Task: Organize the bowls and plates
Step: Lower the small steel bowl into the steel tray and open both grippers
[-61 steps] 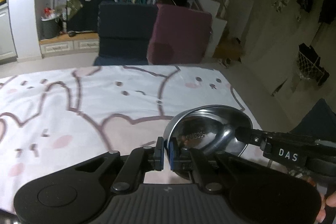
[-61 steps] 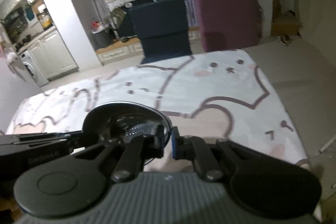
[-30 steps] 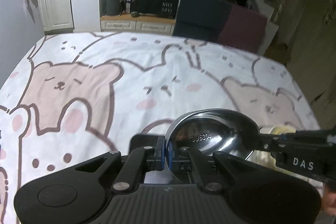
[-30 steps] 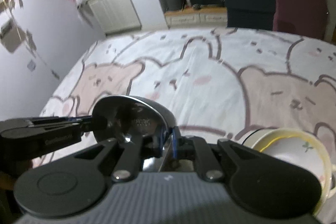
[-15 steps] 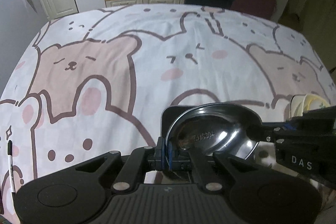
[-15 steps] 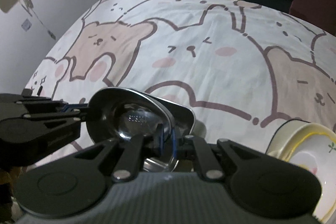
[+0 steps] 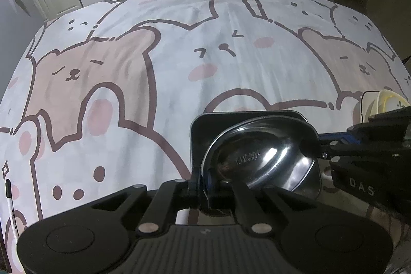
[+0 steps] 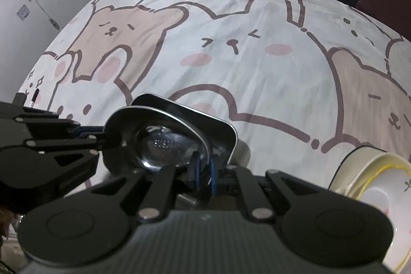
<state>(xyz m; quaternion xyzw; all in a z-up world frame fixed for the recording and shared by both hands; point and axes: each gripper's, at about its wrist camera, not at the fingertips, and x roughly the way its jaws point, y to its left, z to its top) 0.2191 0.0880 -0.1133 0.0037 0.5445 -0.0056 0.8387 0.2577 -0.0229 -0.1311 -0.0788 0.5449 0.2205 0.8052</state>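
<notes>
**Steel bowl held from both sides over a dark square tray**

We grip a round, shiny stainless-steel bowl (image 7: 259, 158) with both tools at once. Our left gripper (image 7: 204, 182) has its blue-padded jaws pressed nearly together on the bowl's near rim, and our right gripper (image 8: 204, 172) pinches the rim on the opposite side, its jaws just as narrow. In the left wrist view the right tool reaches in from the right edge, its black body marked with white letters; in the right wrist view the left tool comes in from the left edge and meets the rim there.

The bowl sits tilted above a dark, square metal tray with rounded corners (image 7: 205, 125), whose far edge and corners show beyond the bowl's rim. We cannot tell whether bowl and tray touch.

Both lie near the close edge of a white tablecloth printed with pink and brown cartoon bears and rabbits (image 7: 179, 55). To the right, apart from the tray, stands a stack of cream ceramic bowls with yellow rims (image 8: 375, 186). A black-and-white pen (image 7: 10, 204) lies at the cloth's left edge.
</notes>
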